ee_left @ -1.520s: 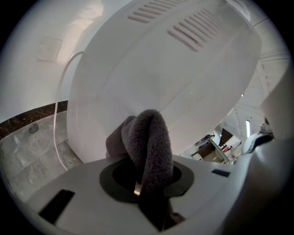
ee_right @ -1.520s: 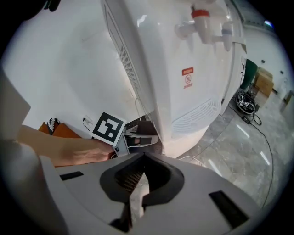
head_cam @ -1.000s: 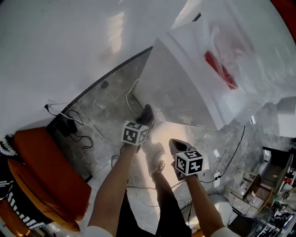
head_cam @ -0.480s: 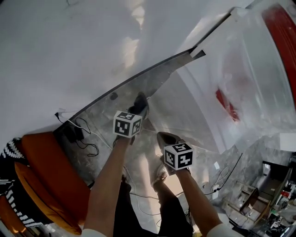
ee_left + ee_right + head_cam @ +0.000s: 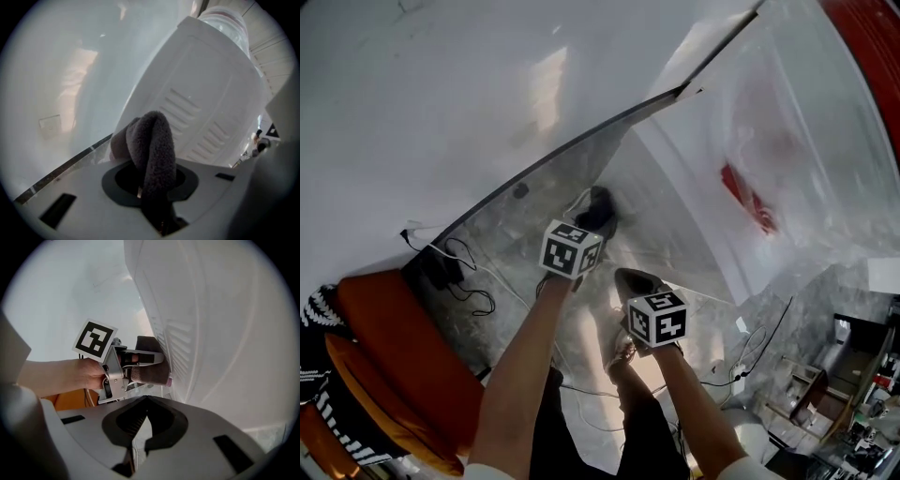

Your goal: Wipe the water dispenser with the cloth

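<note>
The water dispenser (image 5: 675, 216) stands on the floor (image 5: 506, 234) close by the wall (image 5: 441, 94), with a bottle (image 5: 225, 21) on top. The cloth (image 5: 152, 145) sits between the jaws of the left gripper (image 5: 153, 190), up against the dispenser's vented panel (image 5: 197, 122). The right gripper (image 5: 140, 427) is to the right of it and nearer the person. A cushioned seat (image 5: 394, 356) lies far left, with cables (image 5: 464, 272) on the floor between it and the dispenser
</note>
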Available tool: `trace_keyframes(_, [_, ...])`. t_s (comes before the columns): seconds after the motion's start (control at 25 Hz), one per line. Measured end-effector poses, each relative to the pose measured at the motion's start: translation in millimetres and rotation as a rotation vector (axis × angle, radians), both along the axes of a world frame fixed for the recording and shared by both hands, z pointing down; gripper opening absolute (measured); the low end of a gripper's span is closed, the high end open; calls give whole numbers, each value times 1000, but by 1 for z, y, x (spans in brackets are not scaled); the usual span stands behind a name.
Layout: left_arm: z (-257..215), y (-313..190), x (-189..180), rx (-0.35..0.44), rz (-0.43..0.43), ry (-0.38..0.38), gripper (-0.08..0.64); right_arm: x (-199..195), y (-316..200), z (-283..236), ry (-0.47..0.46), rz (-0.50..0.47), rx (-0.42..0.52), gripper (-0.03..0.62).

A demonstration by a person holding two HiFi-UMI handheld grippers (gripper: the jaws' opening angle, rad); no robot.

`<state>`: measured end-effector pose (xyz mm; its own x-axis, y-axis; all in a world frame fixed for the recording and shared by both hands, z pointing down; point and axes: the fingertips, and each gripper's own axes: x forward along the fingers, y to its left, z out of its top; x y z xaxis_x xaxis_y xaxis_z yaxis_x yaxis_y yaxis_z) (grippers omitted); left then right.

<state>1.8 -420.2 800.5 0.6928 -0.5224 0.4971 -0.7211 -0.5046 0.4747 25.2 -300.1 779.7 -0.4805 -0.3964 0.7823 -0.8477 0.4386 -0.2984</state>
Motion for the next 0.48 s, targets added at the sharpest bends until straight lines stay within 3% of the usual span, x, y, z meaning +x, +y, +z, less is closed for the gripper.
trace_keyframes(0.48, [-26,88,81,-15,164,20,81,86,74,-25,64,158,24,15])
